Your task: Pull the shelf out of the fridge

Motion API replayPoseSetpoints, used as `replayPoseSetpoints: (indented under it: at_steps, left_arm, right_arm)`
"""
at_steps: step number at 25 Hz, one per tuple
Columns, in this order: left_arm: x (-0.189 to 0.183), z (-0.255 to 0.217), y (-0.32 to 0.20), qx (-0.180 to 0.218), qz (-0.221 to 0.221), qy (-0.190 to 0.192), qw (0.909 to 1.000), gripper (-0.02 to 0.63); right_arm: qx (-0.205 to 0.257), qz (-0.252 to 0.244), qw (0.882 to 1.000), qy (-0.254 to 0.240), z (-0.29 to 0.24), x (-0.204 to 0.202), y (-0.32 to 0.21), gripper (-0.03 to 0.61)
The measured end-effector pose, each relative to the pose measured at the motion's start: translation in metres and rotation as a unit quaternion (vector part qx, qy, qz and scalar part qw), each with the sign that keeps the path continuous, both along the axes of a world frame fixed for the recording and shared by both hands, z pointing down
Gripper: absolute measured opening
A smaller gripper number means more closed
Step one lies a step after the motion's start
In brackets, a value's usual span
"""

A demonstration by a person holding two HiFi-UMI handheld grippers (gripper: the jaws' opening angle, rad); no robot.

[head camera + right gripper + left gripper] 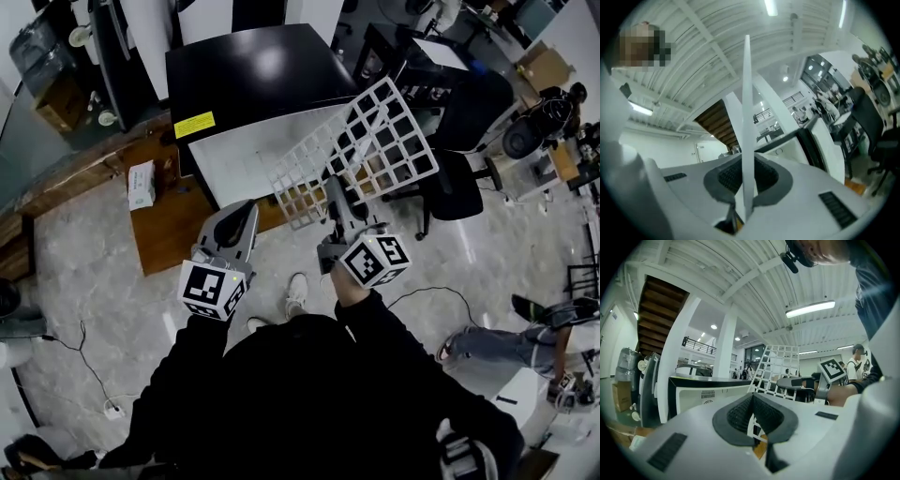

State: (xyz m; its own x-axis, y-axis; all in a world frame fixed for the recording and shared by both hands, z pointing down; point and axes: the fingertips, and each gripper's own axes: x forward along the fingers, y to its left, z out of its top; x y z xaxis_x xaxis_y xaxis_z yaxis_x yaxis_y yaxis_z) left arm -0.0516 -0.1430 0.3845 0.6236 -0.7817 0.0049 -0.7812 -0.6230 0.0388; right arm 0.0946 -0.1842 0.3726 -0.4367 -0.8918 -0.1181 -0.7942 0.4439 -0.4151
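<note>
The fingers of the right gripper (745,180) are clenched on the near edge of the white wire shelf (747,117), which runs edge-on between the dark pads and rises straight away from them. In the head view this shelf (375,141) is already out of the fridge (253,75). It hangs tilted in the air past the right gripper (335,187), above the fridge's front right corner, with its far right corner high. The fingers of the left gripper (754,413) are closed together on nothing. That gripper (246,211) hovers just left of the shelf's near left corner, apart from it.

The likely trouble is the grip itself. One pair of fingers pinches a thin wire at one edge of a wide grid, so the shelf's weight probably levers on that point, and it could swing down or slide out. A quick turn could also knock the far corner against the fridge top or the black office chair (469,178) to the right. Taking the free edge with the left gripper would probably steady it.

A yellow label (194,124) sits on the fridge's left side, its print too small to read. A white box (141,185) lies on the wooden floor at the left, its writing also illegible.
</note>
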Motion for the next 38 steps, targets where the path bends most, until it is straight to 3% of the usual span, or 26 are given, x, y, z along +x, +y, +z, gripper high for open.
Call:
replayPoseSetpoints:
  at_steps: [6,10,13,16,20,23,26,28,32,38]
  left_arm:
    - [0.009,-0.015,-0.007,0.010,0.004,0.009,0.9999,0.002]
    - [0.010,-0.026,-0.014,0.018,0.000,0.016,0.9997,0.002]
    - [0.014,-0.031,-0.017,0.021,-0.003,0.019,0.9996,0.002]
    - [0.018,-0.033,-0.022,0.026,-0.009,0.021,0.9994,0.002]
    - [0.015,-0.035,-0.030,0.030,-0.019,0.020,0.9992,0.002]
    - [0.010,-0.032,-0.035,0.028,-0.030,0.016,0.9990,0.002]
    - [0.002,-0.027,-0.039,0.024,-0.046,0.014,0.9985,0.002]
    - [-0.005,-0.022,-0.041,0.020,-0.055,0.014,0.9982,0.002]
    - [-0.018,-0.014,-0.044,0.010,-0.073,0.015,0.9972,0.002]
    - [-0.031,-0.005,-0.046,0.000,-0.085,0.017,0.9962,0.002]
  right_arm:
    - [0.085,0.011,0.986,0.144,-0.069,0.011,0.001,0.029]
    - [0.133,0.018,0.967,0.216,-0.121,0.017,-0.001,0.029]
    - [0.159,0.026,0.945,0.285,-0.149,0.020,-0.004,0.029]
    - [0.186,0.042,0.902,0.387,-0.163,0.016,-0.014,0.029]
    - [0.198,0.060,0.823,0.529,-0.160,-0.005,-0.040,0.029]
    - [0.216,0.056,0.766,0.602,-0.146,-0.034,-0.068,0.029]
    - [0.219,0.033,0.721,0.657,-0.117,-0.064,-0.095,0.029]
    - [0.218,0.013,0.699,0.681,-0.098,-0.082,-0.109,0.031]
    - [0.217,-0.025,0.669,0.711,-0.068,-0.113,-0.127,0.031]
    - [0.172,-0.079,0.636,0.748,-0.028,-0.138,-0.139,0.049]
